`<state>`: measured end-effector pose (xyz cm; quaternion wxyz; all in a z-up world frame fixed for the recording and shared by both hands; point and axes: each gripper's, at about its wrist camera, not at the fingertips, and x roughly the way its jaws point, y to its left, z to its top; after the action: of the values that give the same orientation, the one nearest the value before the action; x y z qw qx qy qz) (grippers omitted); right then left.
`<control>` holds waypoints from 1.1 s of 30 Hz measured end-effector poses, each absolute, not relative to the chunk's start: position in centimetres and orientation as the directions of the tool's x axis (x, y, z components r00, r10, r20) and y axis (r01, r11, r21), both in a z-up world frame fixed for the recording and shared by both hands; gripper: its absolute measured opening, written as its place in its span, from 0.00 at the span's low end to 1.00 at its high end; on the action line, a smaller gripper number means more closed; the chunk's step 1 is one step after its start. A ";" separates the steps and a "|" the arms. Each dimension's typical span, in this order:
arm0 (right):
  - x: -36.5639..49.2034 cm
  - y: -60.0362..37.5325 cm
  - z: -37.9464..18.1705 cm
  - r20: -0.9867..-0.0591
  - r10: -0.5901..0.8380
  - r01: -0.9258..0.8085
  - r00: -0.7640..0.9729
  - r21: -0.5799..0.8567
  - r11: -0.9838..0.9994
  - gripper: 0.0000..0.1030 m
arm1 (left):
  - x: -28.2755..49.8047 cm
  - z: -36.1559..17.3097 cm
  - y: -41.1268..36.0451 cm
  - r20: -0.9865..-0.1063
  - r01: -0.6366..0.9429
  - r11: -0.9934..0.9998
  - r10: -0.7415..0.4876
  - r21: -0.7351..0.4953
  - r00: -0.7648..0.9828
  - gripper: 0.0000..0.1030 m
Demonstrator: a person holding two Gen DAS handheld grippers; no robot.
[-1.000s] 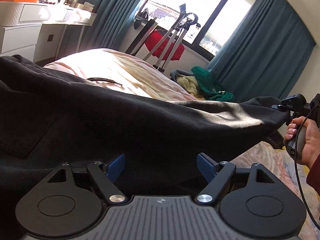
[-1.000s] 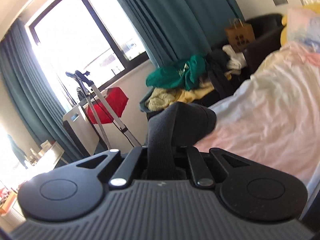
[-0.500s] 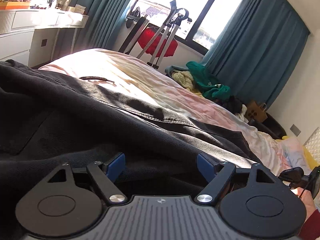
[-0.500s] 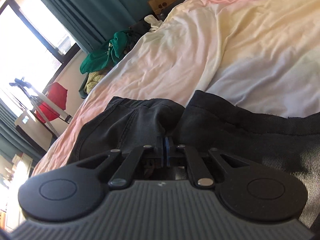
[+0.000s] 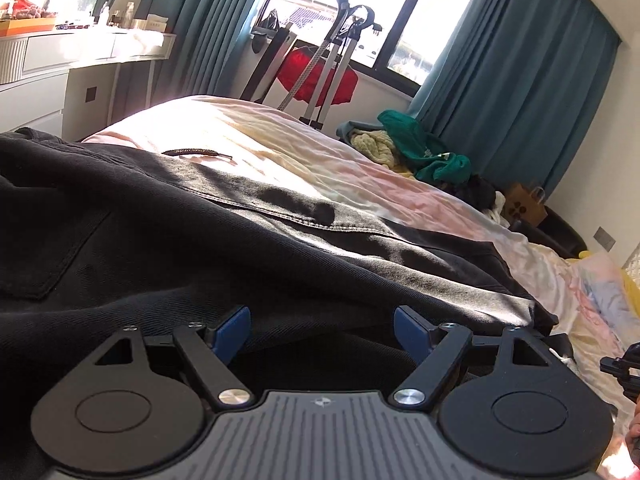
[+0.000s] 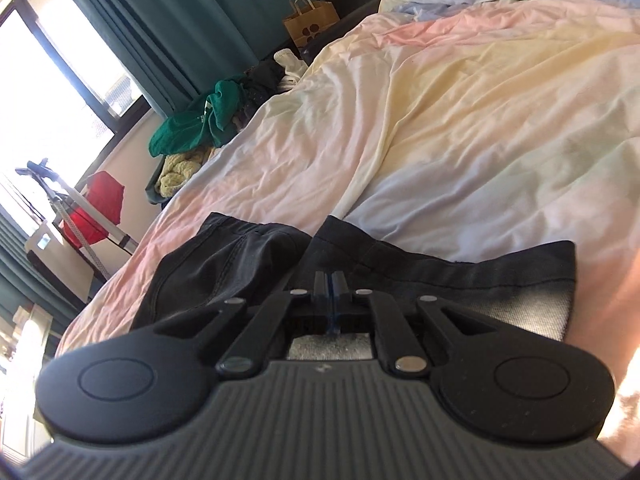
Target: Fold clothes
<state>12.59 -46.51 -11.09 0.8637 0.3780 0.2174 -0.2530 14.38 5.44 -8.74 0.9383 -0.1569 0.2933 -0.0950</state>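
Black trousers [image 5: 280, 248] now flat on the bed [image 5: 248, 132], spread ahead of and to the left of the left gripper [image 5: 322, 328]. One second back: same cloth held up off the bedding, stretched taut toward the right gripper, which had a thick fold bunched between its fingers. Half a second back: cloth already lowered onto the bed. Now: settled, upper layer lying over lower layer, stitched seam running diagonally ahead of the left gripper, back pocket off to its left.

Left gripper: fingers spread wide, blue pads [image 5: 232, 330] apart, nothing between them; cloth close in front and beneath.

Right gripper [image 6: 328, 286]: fingers pressed together with no gap visible. Whether a thin layer of cloth is pinched at the tips: cannot tell. Hem end of trousers [image 6: 440, 264] just ahead of and below the tips, one part rumpled forward-left, one flat part running right.

Reading: carry-over of one end finished and set down, so a fold apparently laid. Rumpled edge ahead-left of the right gripper likely in need of smoothing. Pile of other clothes [image 6: 192, 128] far ahead, beyond the bed edge.
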 end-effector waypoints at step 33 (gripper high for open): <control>6.6 -49.2 -16.7 -0.665 -0.086 0.656 0.742 0.694 0.296 0.34 | 4.7 -6.4 6.4 -0.573 0.031 0.984 -0.126 -0.173 0.810 0.80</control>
<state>6.61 -49.25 -16.72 0.7605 0.5409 0.2637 -0.2440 4.70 6.45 -6.41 0.9480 -0.0778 0.3057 -0.0416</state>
